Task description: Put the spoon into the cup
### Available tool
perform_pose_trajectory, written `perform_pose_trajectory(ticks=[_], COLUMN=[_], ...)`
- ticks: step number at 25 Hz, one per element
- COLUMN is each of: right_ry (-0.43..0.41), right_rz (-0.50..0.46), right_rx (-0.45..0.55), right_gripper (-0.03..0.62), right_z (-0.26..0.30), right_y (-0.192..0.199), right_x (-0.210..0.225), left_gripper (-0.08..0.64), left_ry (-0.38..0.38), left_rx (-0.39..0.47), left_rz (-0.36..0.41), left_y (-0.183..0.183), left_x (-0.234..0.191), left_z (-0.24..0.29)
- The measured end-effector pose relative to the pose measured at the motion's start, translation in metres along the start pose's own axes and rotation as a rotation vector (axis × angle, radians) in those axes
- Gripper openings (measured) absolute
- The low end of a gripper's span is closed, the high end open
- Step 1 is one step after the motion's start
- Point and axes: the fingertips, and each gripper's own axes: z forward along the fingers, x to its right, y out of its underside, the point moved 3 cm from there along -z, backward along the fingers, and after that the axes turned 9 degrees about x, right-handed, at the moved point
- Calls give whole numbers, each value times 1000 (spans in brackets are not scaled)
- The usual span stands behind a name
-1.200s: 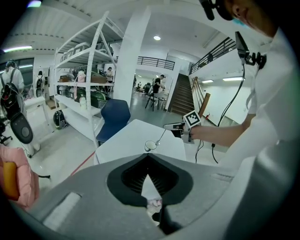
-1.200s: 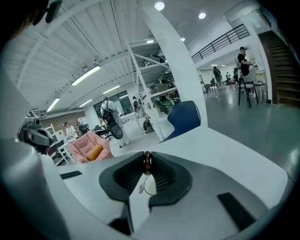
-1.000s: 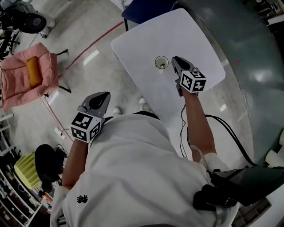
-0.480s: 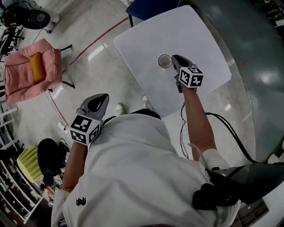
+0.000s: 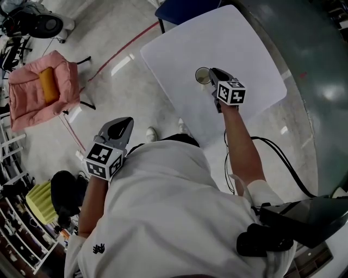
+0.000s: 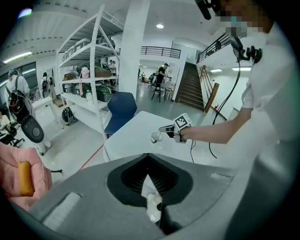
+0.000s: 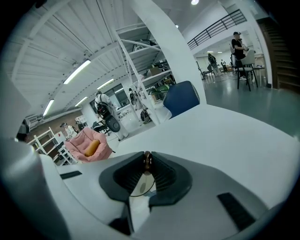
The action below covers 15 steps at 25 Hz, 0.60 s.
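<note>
A small cup stands on the white table; it also shows from the left gripper view. My right gripper hangs just over the cup's right rim, shut on the spoon, whose brown end is pinched between the fingertips. Below the jaws, the cup's rim shows through the gap. The rest of the spoon is hidden. My left gripper hangs off the table over the floor, beside the person's body, jaws together with nothing held.
A blue chair stands at the table's far end. A pink seat with an orange cushion sits on the floor to the left. A black cable trails near the table's right side. White shelving stands beyond.
My right gripper has sunk with the spoon and come closer to the cup, its tip now at the rim. The left gripper has stayed where it was.
</note>
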Motion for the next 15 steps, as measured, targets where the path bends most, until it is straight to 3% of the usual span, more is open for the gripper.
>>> perform_pose_trajectory(ticks=[15], right_ry=[5], right_rz=[-31], right_rx=[4], right_gripper=[55], right_z=[12], right_y=[9], right_x=[7], left_gripper=[6], left_ry=[0], left_rx=[-8], left_rz=[-32], left_y=[4], left_x=[-13], left_z=[-2])
